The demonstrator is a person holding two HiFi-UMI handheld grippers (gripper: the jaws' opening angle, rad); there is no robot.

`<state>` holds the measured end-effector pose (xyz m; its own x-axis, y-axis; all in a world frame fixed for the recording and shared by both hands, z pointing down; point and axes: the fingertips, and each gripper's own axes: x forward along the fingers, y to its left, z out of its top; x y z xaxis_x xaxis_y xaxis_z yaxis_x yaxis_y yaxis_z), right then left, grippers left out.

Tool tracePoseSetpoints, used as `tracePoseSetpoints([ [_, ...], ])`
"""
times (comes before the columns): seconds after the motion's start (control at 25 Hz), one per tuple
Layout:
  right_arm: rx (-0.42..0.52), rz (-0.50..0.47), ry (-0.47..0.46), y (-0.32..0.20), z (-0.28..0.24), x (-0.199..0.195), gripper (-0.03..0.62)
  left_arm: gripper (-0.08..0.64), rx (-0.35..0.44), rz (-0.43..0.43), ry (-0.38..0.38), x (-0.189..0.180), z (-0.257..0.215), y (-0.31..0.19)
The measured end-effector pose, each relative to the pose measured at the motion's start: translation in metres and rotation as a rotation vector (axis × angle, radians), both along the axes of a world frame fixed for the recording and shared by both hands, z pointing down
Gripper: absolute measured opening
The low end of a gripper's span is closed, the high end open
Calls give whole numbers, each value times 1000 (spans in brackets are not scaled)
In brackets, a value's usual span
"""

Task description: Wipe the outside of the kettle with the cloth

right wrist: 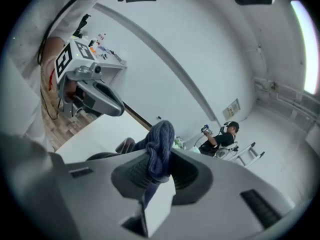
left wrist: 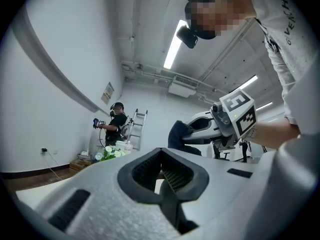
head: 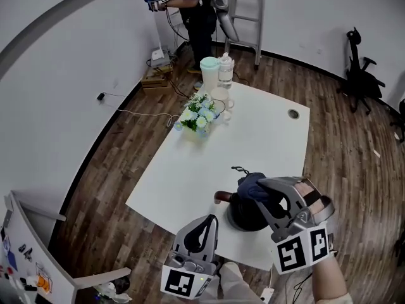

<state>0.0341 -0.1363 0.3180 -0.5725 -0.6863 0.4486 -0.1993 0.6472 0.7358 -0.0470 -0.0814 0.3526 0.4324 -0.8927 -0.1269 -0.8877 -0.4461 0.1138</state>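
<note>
Both jaws clenched: right gripper [head: 264, 192] pinches knitted blue cloth [right wrist: 160, 146] over rounded black kettle [head: 243, 219]; left gripper [head: 209, 225] seemingly empty.

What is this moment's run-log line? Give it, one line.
left gripper: shut, empty | right gripper: shut on cloth | cloth: above kettle, contact unclear | kettle: on table

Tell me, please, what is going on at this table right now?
A person works at a white table with a gripper in each hand. The right gripper is shut on a dark blue cloth, held at the top of a black kettle near the table's front edge. The left gripper, shut and empty, hangs beside the kettle.
</note>
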Motion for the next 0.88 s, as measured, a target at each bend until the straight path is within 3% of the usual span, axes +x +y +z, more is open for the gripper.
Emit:
tracePoseSetpoints([
  [0.12, -30, 13, -2, -16, 9, -1, 63, 6, -15, -21, 8, -7, 7, -3],
  [0.32, 87, 34, -68, -29, -27, -1, 64, 7, -22, -3, 20, 1, 7, -8],
  [0.56, 166, -3, -80, -24, -31, -8, 63, 8, -19, 16, 31, 12, 4, -11],
  [0.76, 305, -21, -162, -22, -65, -10, 63, 7, -8, 15, 28, 10, 3, -17],
  [0.88, 252, -27, -124, -24, -55, -10, 64, 6, -4, 20, 26, 12, 2, -16],
])
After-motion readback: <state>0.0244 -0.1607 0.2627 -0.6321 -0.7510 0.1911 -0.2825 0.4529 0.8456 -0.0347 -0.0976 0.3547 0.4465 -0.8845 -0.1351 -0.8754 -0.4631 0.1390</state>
